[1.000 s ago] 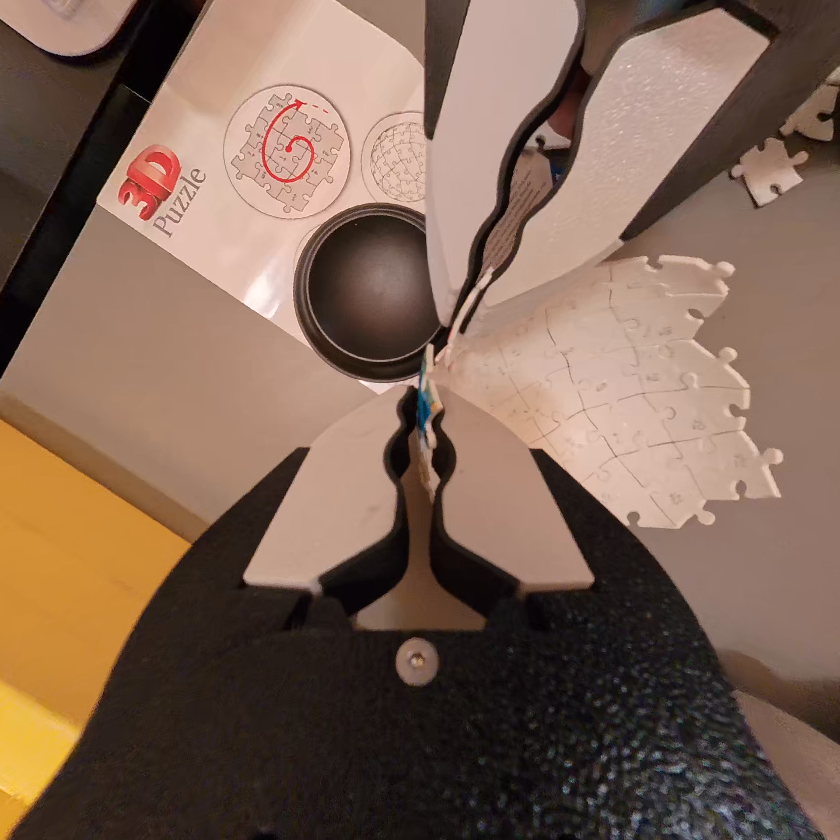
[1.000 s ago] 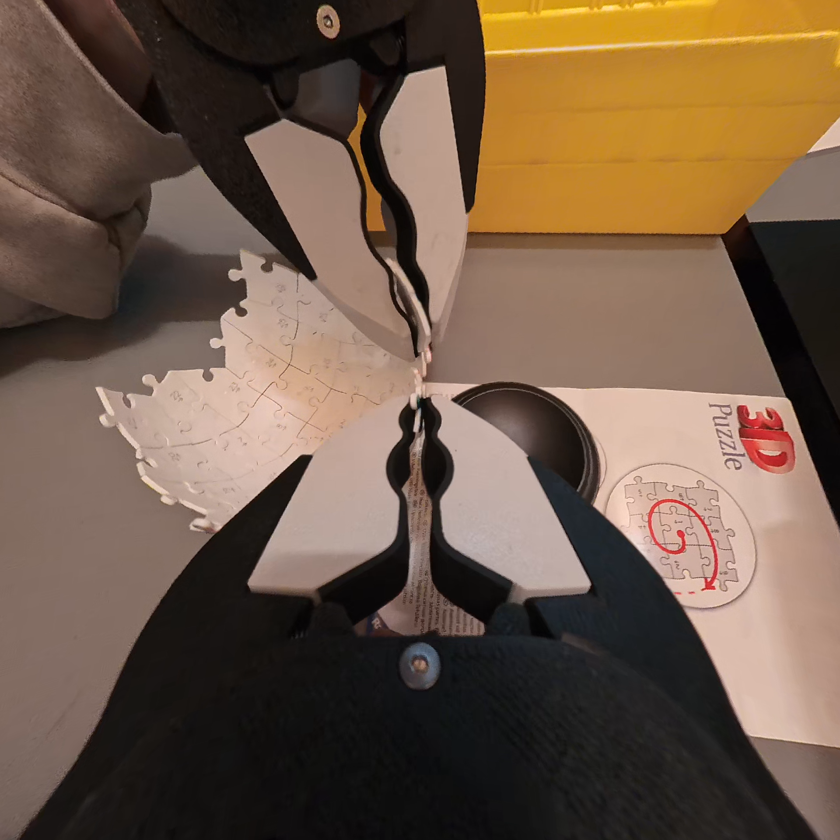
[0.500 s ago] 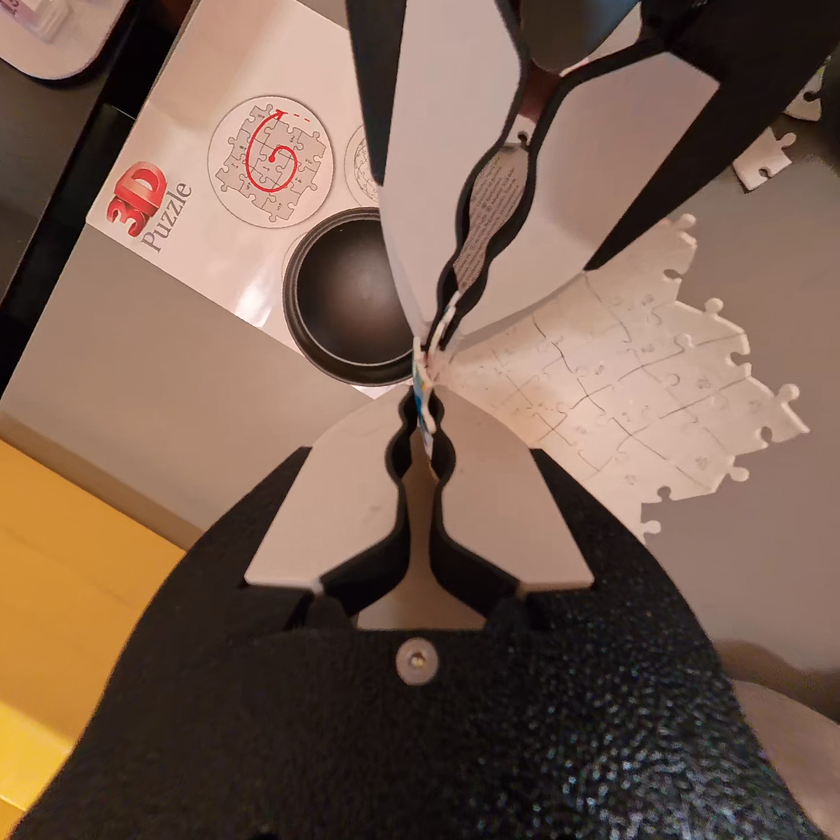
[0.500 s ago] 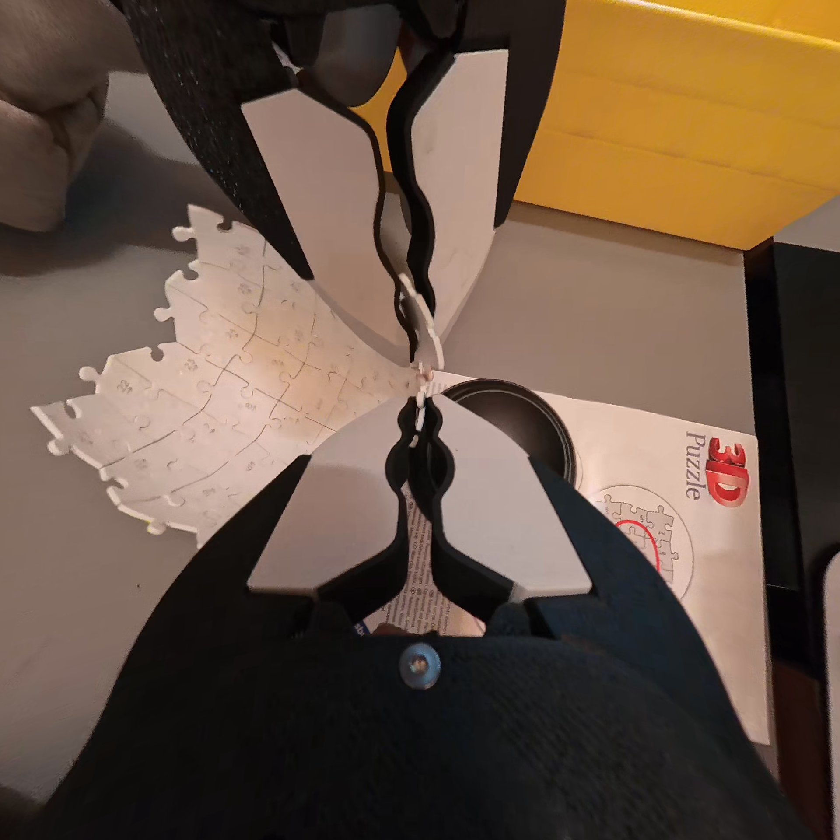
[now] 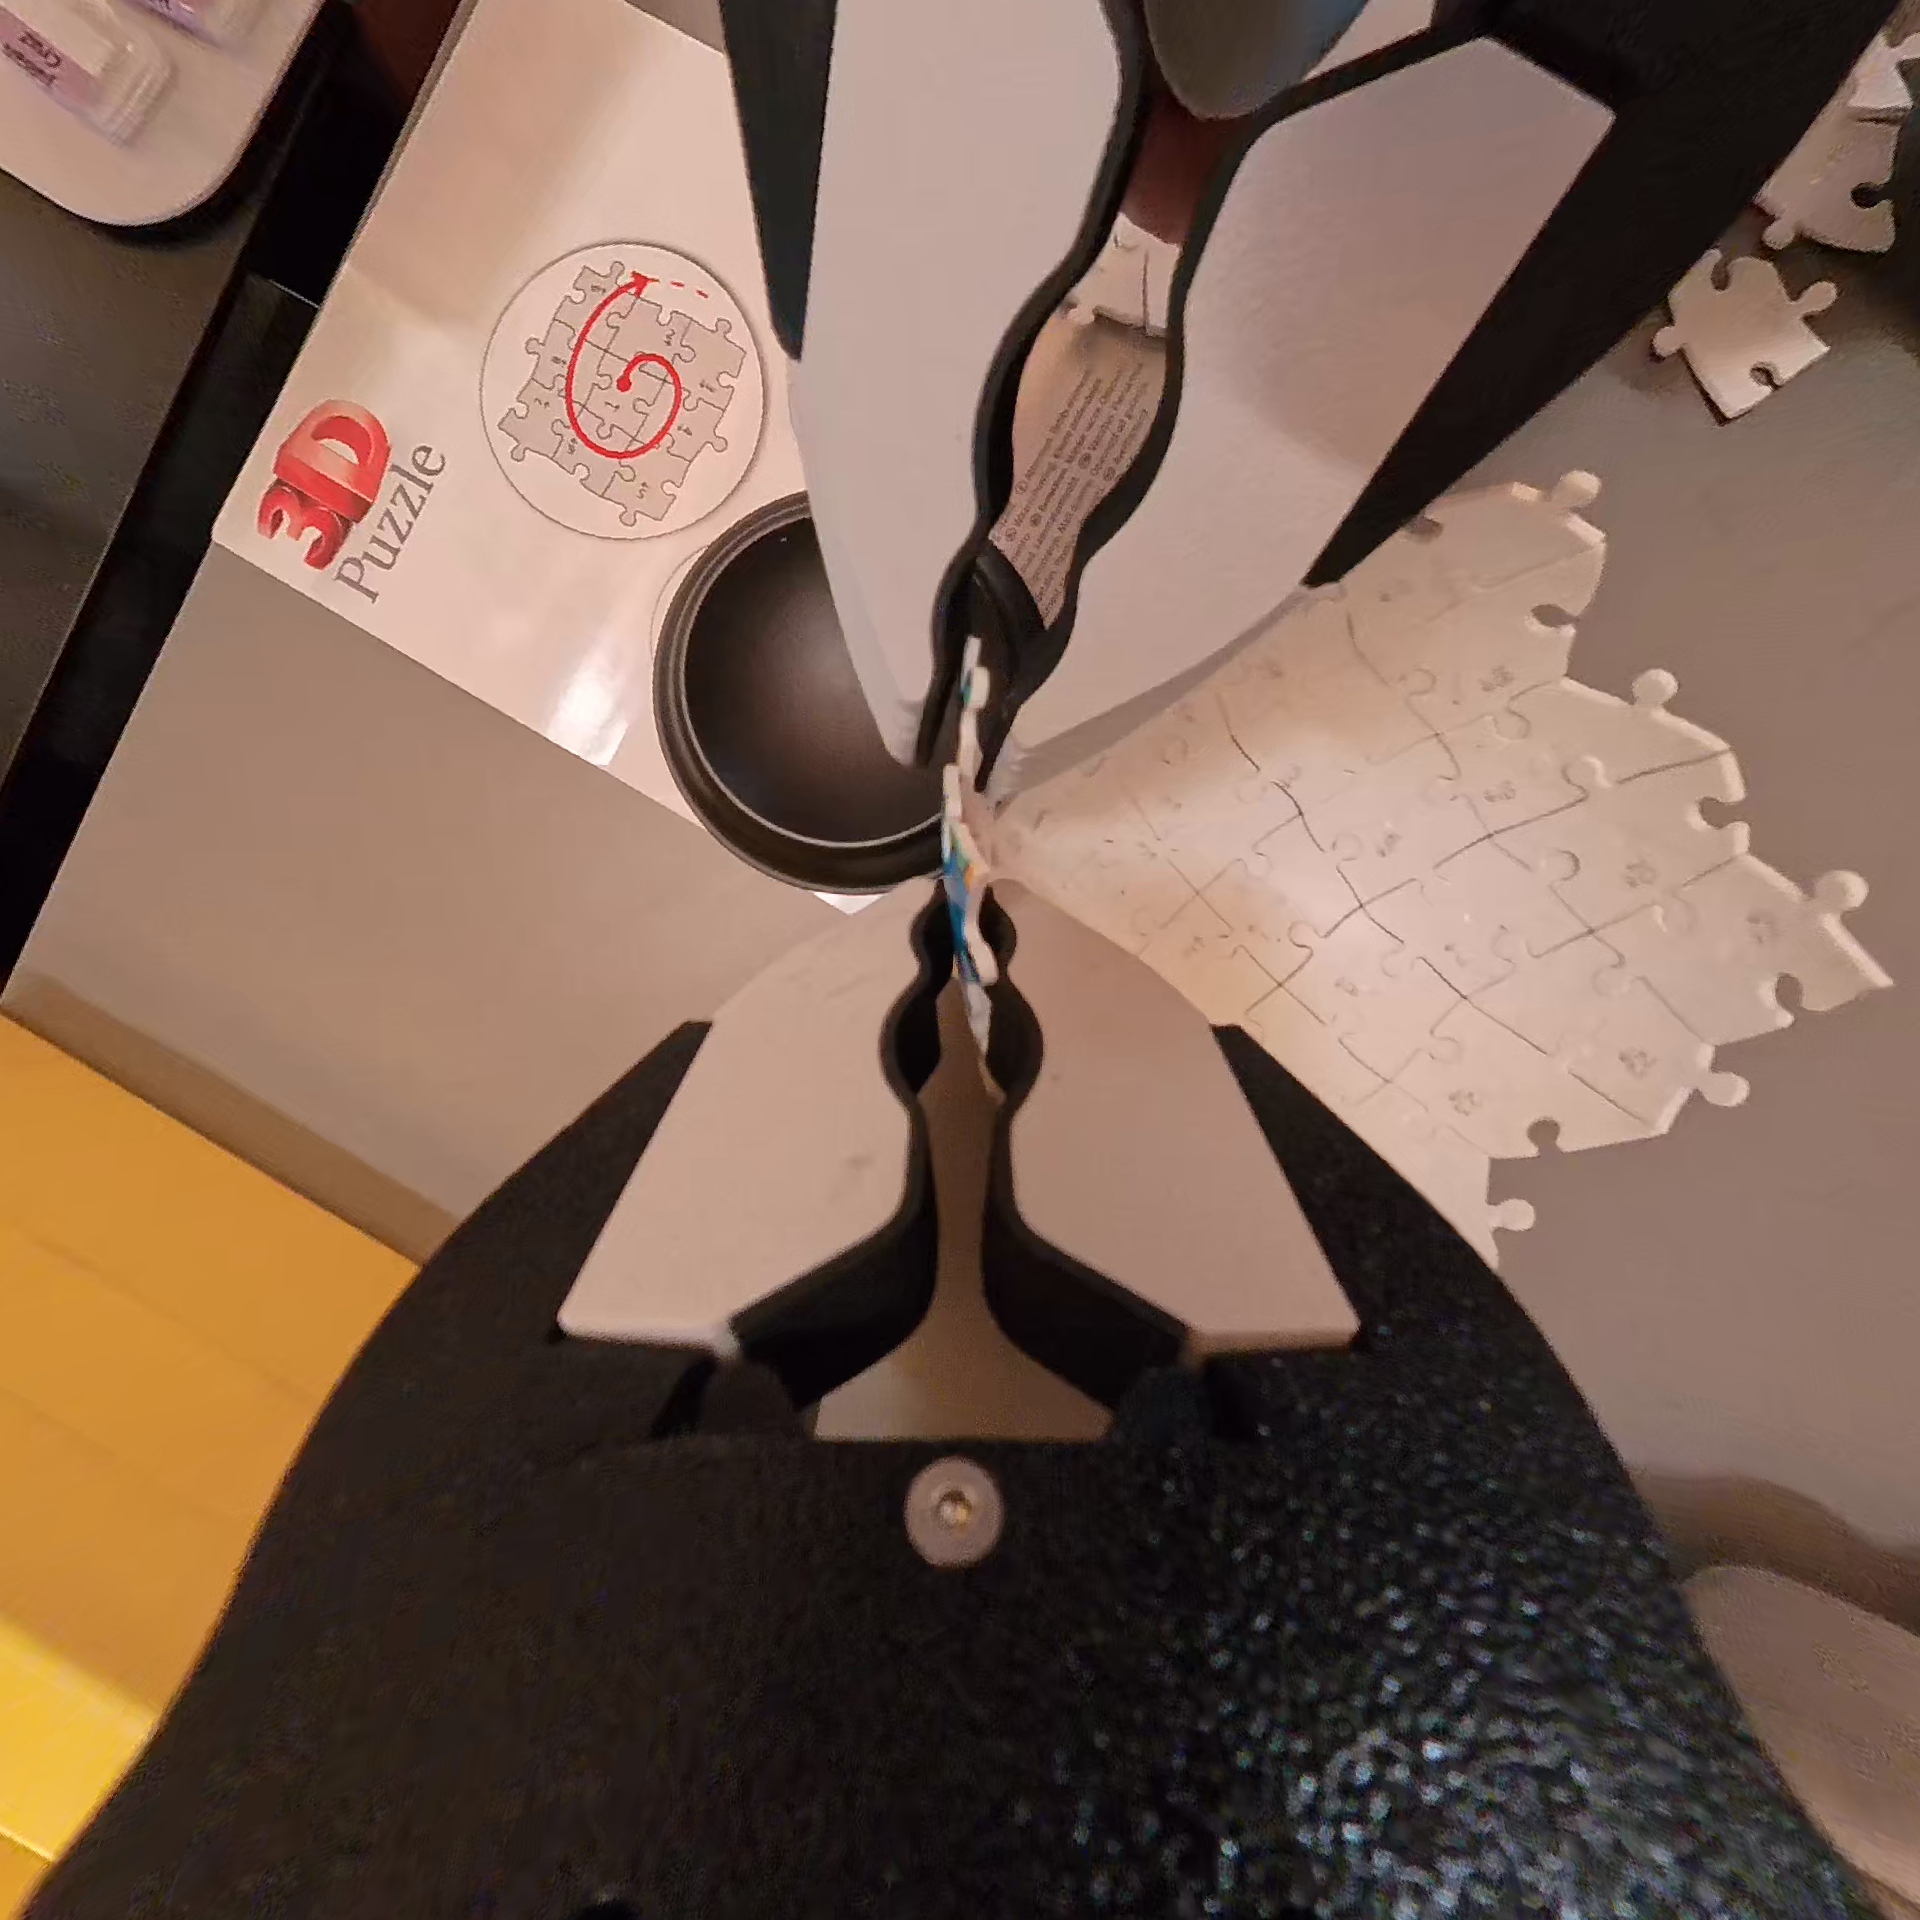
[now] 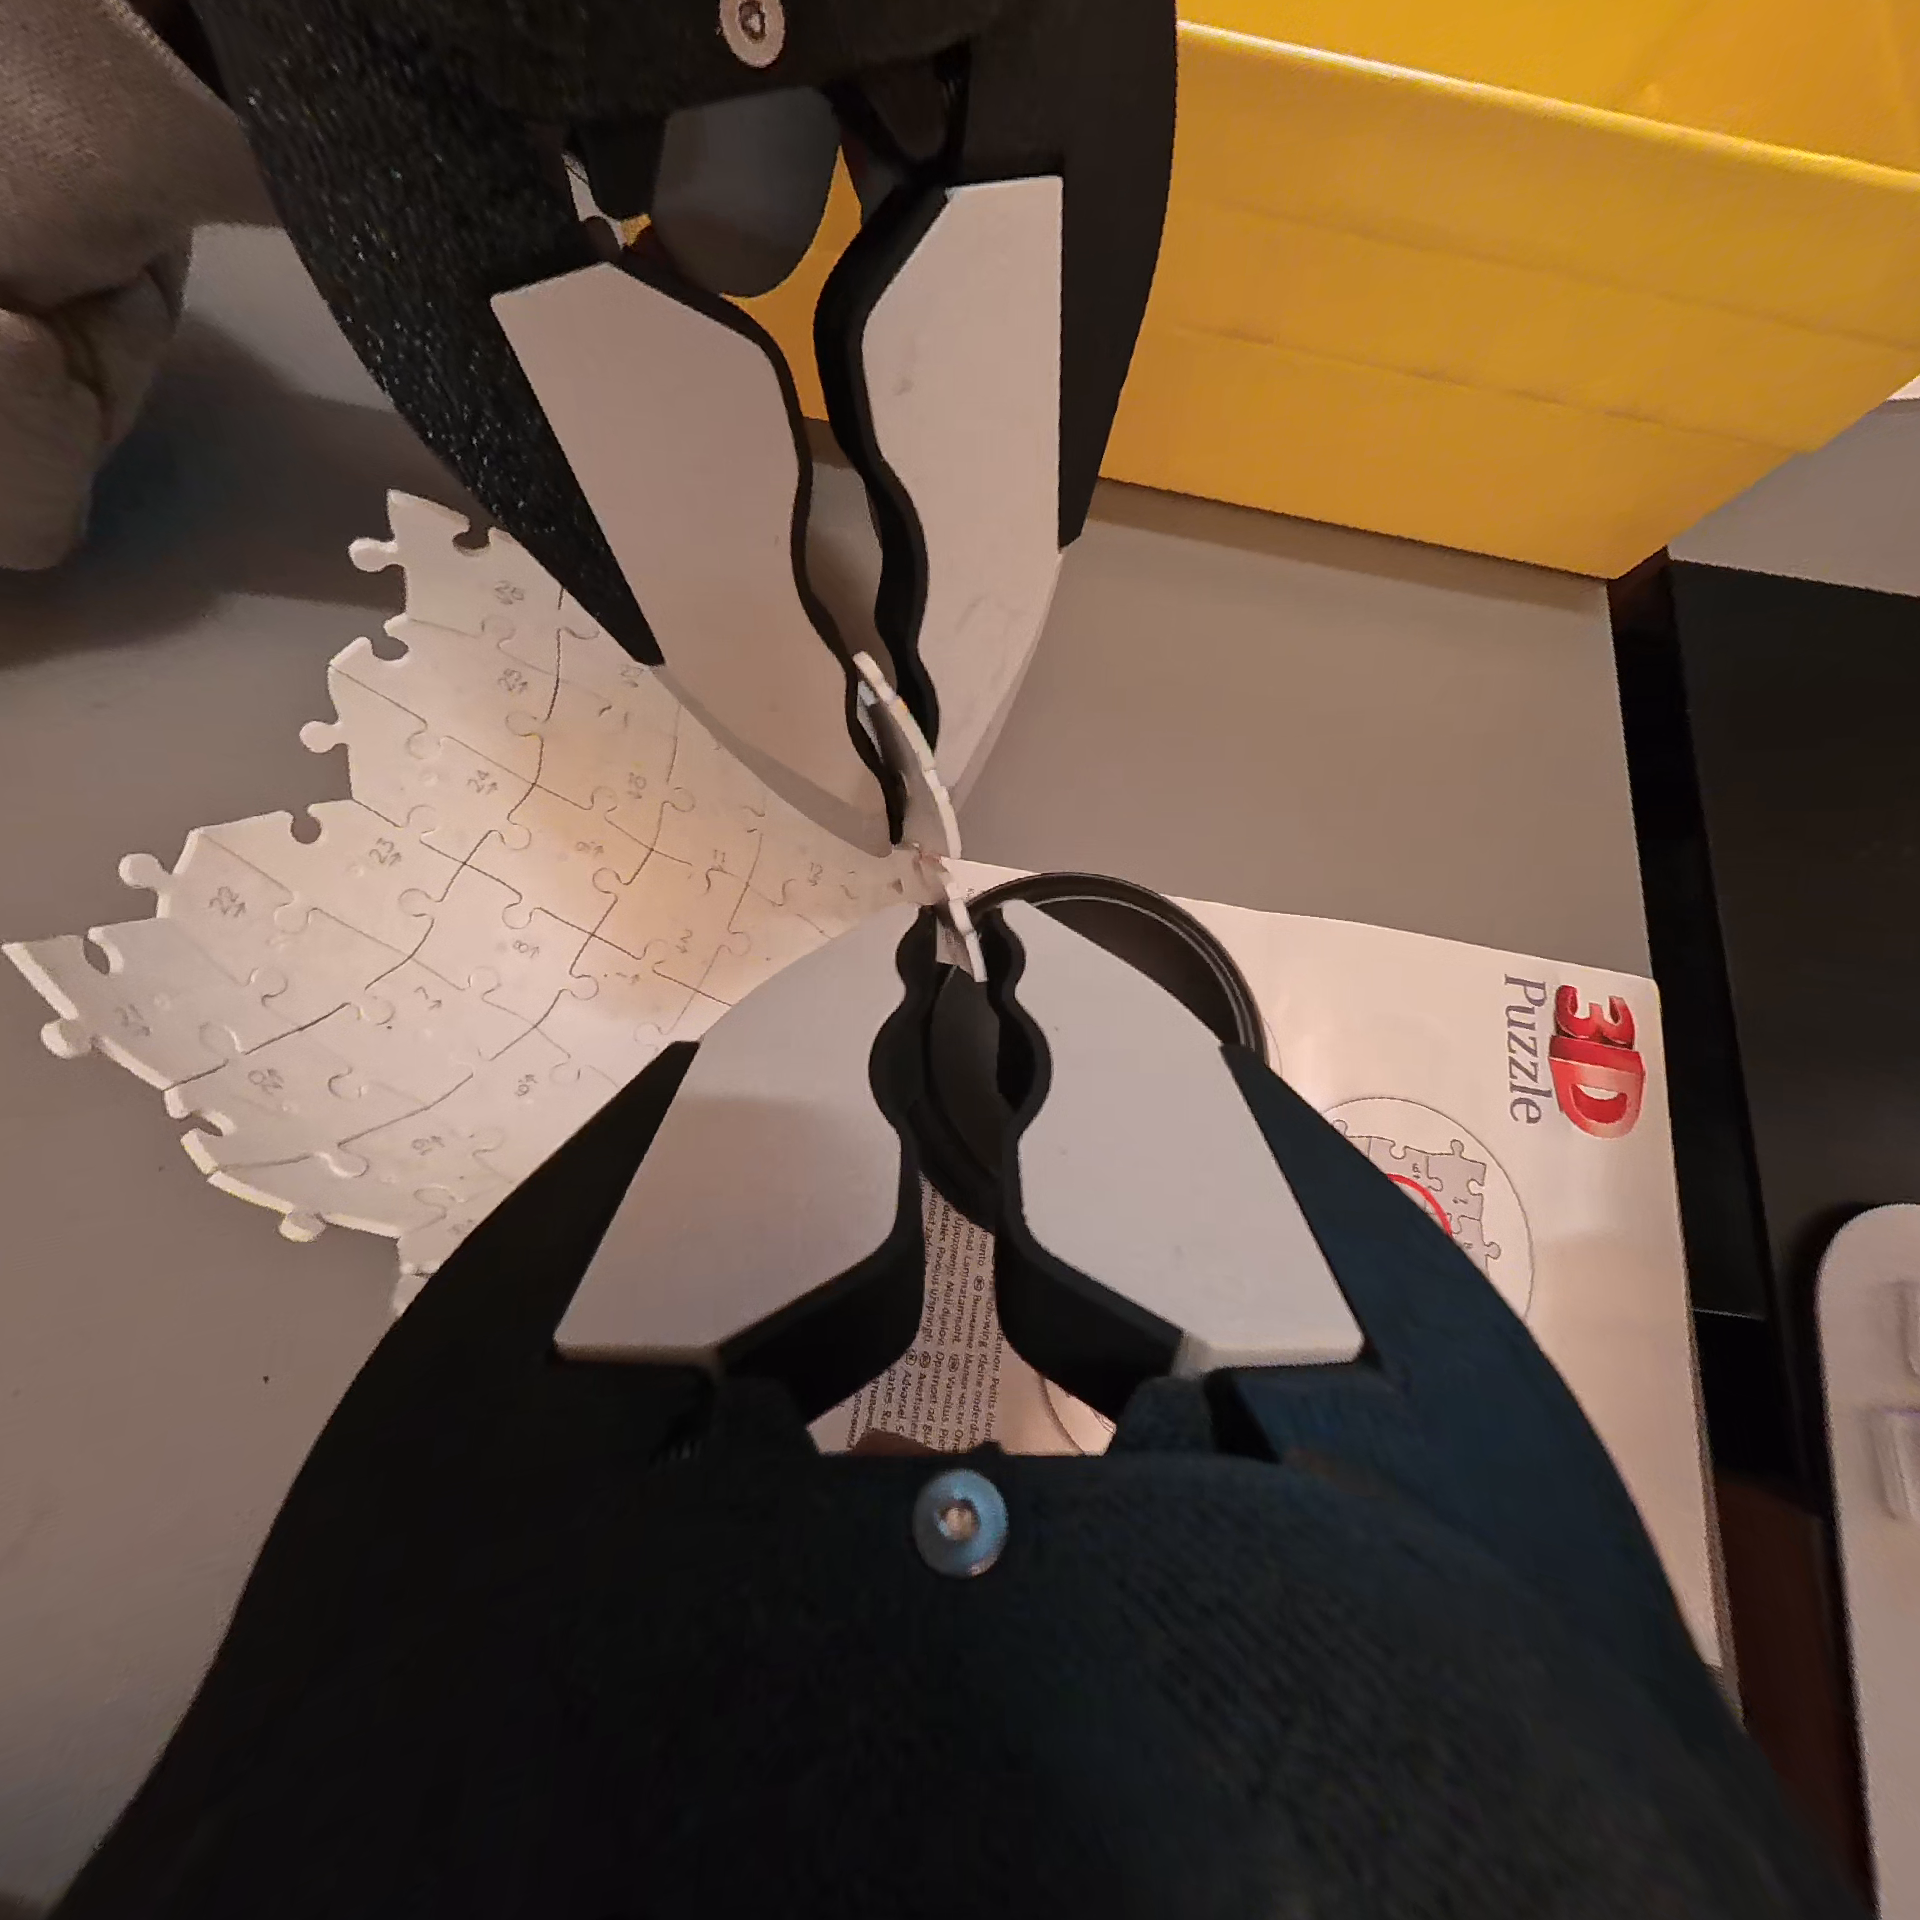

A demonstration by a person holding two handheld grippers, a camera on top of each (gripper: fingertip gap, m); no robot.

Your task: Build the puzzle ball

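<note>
**Grippers meet over puzzle sheet**

Left gripper point(image 5: 966, 914) pinching a blue-printed puzzle piece point(image 5: 964, 883); right gripper point(image 6: 961, 940) clamped on a white curved piece point(image 6: 961, 930). Tips almost touching above grey table point(image 5: 312, 883), joined curved puzzle section point(image 6: 436, 883) beneath, beside black dish point(image 5: 769, 727) on instruction sheet point(image 5: 499, 187).

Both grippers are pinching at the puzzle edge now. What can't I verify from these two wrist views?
- Joint between the two pinched pieces: edge-on in both views, too small to judge.
- Curved white assembled puzzle sheet: partly covered by gripper fingers.
- Black round bowl-shaped stand: mostly hidden in right view.
- Loose white pieces: cut off by left view's edge.
</note>
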